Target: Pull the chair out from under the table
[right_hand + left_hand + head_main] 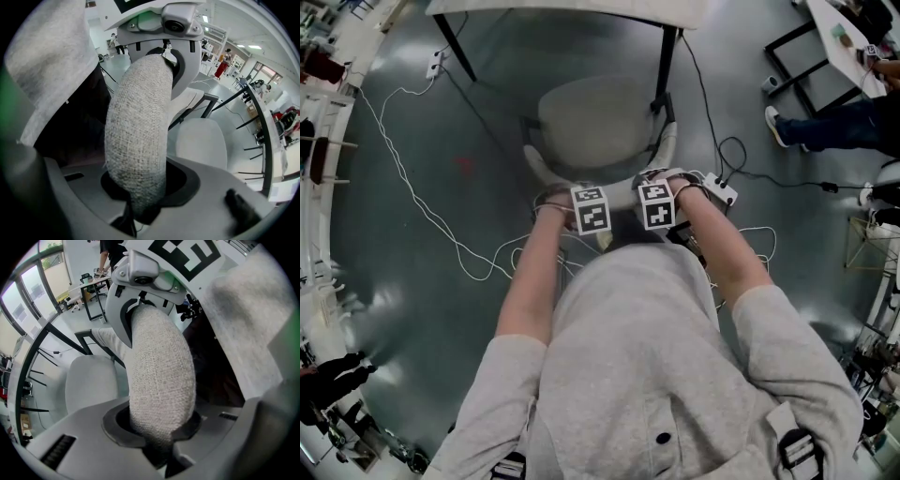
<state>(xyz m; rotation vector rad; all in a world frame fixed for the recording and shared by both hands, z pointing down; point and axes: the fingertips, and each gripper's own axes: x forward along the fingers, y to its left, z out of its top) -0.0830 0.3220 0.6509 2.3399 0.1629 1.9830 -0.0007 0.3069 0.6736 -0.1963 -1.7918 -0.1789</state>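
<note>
While the backrest (161,376) is clamped by left gripper (590,208) and right gripper (656,203) fingers (79,441), the chair (600,117), just clear of the bench (572,9) edge, should be drawn back evenly.

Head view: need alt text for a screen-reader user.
Seen from above, a person in a grey sweatshirt grips the chair back with the left gripper and right gripper, side by side. The chair stands before a white table on a floor strewn with cables.
</note>
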